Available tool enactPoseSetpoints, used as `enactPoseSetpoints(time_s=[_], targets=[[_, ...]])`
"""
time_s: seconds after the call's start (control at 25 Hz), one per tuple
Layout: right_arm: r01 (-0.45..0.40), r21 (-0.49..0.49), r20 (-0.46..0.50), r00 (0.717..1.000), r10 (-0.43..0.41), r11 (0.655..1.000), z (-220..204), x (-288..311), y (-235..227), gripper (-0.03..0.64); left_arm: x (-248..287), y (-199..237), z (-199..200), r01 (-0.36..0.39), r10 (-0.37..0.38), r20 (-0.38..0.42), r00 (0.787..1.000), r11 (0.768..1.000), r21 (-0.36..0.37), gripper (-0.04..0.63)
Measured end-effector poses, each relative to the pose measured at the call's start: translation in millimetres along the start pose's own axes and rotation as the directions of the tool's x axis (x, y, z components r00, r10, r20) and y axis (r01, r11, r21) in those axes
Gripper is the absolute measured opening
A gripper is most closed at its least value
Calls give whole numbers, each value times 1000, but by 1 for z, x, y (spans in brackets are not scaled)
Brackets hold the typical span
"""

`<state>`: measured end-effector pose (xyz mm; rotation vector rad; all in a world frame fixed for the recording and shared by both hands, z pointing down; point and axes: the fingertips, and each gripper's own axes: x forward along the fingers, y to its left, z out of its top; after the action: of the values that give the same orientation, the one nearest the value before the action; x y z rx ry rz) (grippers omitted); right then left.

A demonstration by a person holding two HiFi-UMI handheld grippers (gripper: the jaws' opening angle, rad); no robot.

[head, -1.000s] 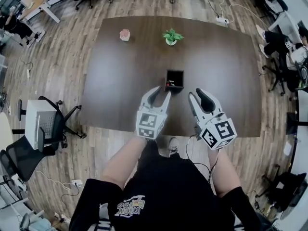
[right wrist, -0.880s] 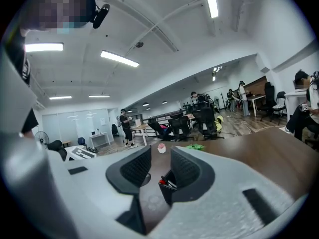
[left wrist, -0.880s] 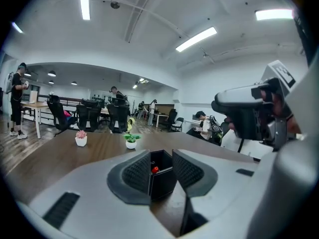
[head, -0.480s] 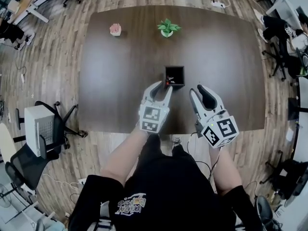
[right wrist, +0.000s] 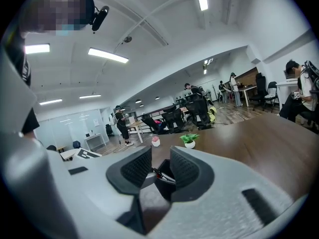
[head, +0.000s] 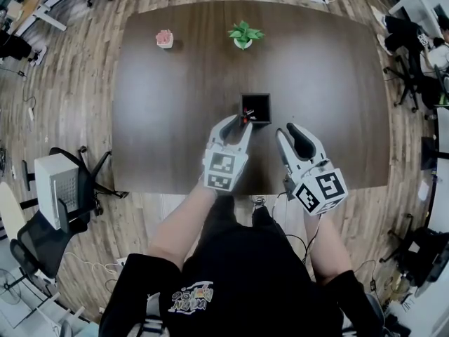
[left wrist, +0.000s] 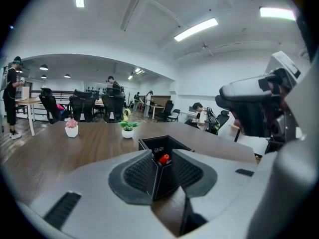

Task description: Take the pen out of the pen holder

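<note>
A black square pen holder [head: 257,108] stands mid-table with pens in it; one has a red cap [head: 245,116]. My left gripper [head: 236,123] is open, its tips at the holder's near left corner. In the left gripper view the holder [left wrist: 160,171] sits between the spread pads, and the red cap [left wrist: 163,159] shows just above its rim. My right gripper [head: 288,131] is open, with nothing in it, and hovers to the right of the holder and nearer to me. In the right gripper view the holder [right wrist: 163,179] lies just beyond the jaws, and a pen [right wrist: 164,176] sticks out of it.
A small green plant in a white pot [head: 243,35] and a pink plant in a pot [head: 164,38] stand near the table's far edge. The dark wooden table [head: 168,118] ends just below my grippers. Office chairs [head: 59,184] stand on the floor at the left.
Both grippers have moved slightly forward toward the pen holder. The left gripper's tips now reach its near corner. Both stay open.
</note>
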<state>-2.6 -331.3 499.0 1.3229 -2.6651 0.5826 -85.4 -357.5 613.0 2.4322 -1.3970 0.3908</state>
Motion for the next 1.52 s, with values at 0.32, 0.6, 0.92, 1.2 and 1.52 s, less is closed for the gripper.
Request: enactPoseSetpoints(time_s=[0.32,0.6,0.92,1.2,1.52], targets=[[4,17,-5,1000,-4,1000,-4,2,-5,118,1,-1,0,6,-6,3,1000,1000,0,93],[4,23,-1,1000,-4,1000,-3,1,-7,115,2,1,4,-12,12,5,1000,1000,0,61],[10,36,-2,1000,-10,999,-4,0,-12,111,10,6,8,-36,36,2,999,999,30,57],[19,43,-3,1000,-18,999,-4,1,-17,109,18,11,11,-44,44,1,999,998,33,52],[22,50,-2,1000,-22,998,-3,5,-20,107,22,13,14,-39,39,0,999,998,49,38]])
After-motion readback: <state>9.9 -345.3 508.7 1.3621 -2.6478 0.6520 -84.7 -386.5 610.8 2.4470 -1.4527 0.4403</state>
